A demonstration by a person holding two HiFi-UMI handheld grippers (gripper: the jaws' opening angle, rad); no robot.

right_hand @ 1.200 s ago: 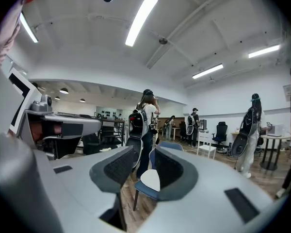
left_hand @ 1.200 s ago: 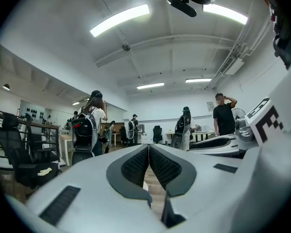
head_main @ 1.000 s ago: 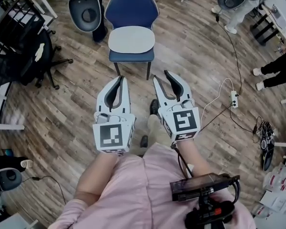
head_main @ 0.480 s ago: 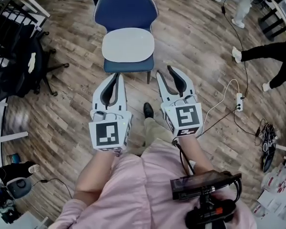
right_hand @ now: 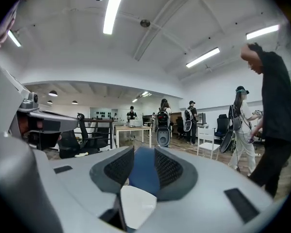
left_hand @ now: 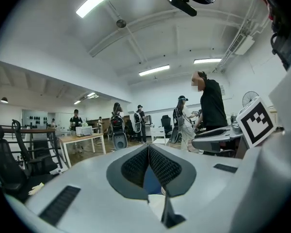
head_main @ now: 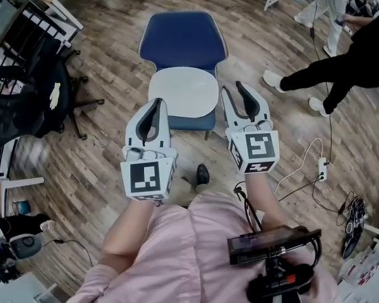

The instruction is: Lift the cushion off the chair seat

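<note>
head view: left tongs [head_main: 158,101] pressed together, right tongs [head_main: 232,87] spread, flanking the white cushion [head_main: 183,92] on the blue chair [head_main: 183,40].

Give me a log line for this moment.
phase: pre-grasp | left gripper: shut, empty | right gripper: open, empty | cushion: on chair seat, untouched

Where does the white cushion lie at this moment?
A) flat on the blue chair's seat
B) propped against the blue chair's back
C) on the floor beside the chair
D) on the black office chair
A: the cushion lies flat on the seat of the chair, in front of its back.
</note>
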